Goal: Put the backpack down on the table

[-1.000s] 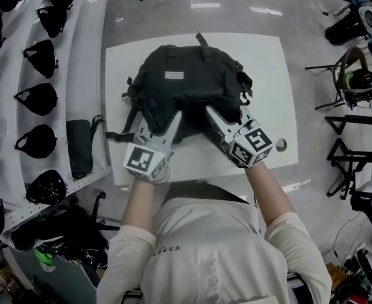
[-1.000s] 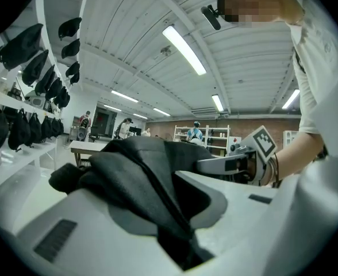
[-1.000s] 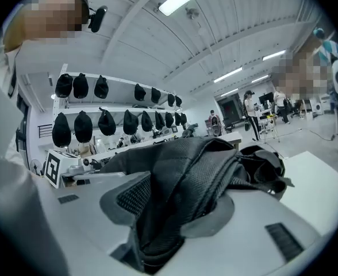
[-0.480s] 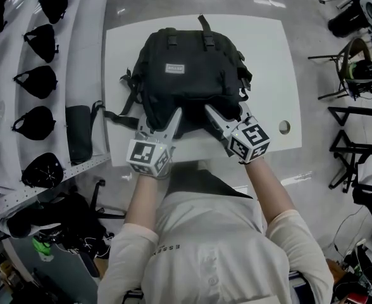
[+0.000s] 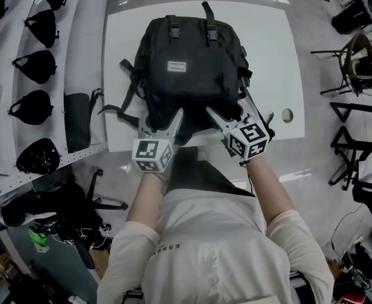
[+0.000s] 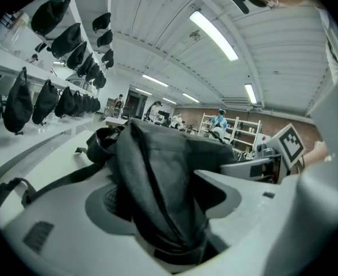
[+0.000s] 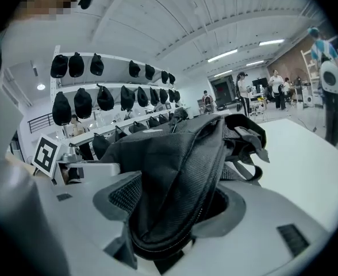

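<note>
Shows the backpack (image 5: 192, 62) lying flat on the white table (image 5: 274, 56), top handle toward 12 o'clock. Puts the left gripper (image 5: 161, 122) at its 7 o'clock corner and the right gripper (image 5: 229, 109) at 5 o'clock, each with jaws opening around a fold of its fabric

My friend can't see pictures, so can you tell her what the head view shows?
A black backpack lies flat on a white table. A person's left gripper and right gripper reach its near edge, jaws opening with backpack fabric between them. Black bags line white shelves at the left.
</note>
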The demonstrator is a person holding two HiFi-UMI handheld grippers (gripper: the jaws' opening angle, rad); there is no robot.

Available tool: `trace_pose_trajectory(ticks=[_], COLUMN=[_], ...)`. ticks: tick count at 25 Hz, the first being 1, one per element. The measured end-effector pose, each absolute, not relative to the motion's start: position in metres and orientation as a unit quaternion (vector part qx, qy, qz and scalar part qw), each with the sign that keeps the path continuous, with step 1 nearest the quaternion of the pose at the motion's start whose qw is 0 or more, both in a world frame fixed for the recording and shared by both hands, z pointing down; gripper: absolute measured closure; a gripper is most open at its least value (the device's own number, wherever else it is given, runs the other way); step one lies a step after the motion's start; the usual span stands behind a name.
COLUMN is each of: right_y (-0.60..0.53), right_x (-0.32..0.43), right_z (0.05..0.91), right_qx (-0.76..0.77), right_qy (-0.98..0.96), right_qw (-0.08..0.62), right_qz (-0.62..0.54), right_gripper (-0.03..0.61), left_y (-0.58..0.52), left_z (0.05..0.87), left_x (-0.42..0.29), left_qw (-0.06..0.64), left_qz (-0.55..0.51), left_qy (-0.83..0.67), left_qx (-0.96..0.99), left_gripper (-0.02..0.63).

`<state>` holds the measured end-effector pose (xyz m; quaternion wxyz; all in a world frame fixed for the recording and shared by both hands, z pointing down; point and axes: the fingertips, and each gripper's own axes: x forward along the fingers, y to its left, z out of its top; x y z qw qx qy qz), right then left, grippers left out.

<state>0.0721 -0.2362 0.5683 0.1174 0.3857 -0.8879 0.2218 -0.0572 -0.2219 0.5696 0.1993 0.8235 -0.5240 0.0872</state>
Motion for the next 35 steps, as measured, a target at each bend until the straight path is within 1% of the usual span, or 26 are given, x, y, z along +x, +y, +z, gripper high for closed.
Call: trace_pose_trajectory(ticks=[8, 18, 24, 28, 30, 33, 35], right_y=[-0.210, -0.190, -0.180, -0.171, -0.168, -0.163, -0.159], right_x=[0.081, 0.091, 0.102, 0.109, 0.106, 0.098, 0.094], right_z=[0.590, 0.592, 0.580, 0.566, 0.554, 0.531, 0.515], right_qx=[0.411, 0.430, 0.470, 0.481, 0.475, 0.460, 0.451], right_qy=[-0.878, -0.873, -0.855, -0.852, -0.858, -0.873, -0.880], right_qw=[0.117, 0.128, 0.152, 0.148, 0.146, 0.133, 0.118], right_qz=[0.214, 0.190, 0.160, 0.146, 0.126, 0.099, 0.090], right_gripper=[0.302, 0.302, 0.302, 0.302, 0.302, 0.304, 0.312], left_y=[-0.205, -0.178, -0.161, -0.153, -0.150, -0.144, -0.139], left_z=[0.581, 0.586, 0.570, 0.557, 0.547, 0.522, 0.503], left_x=[-0.066, -0.072, -0.074, -0.072, -0.066, -0.054, -0.047], left_qw=[0.168, 0.172, 0.157, 0.148, 0.136, 0.101, 0.078], left_qz=[0.091, 0.107, 0.114, 0.123, 0.123, 0.114, 0.111], left_qy=[-0.564, -0.577, -0.584, -0.573, -0.562, -0.542, -0.530], left_qx=[0.803, 0.792, 0.788, 0.797, 0.807, 0.827, 0.837], left_gripper=[0.285, 0.285, 0.285, 0.285, 0.287, 0.292, 0.318])
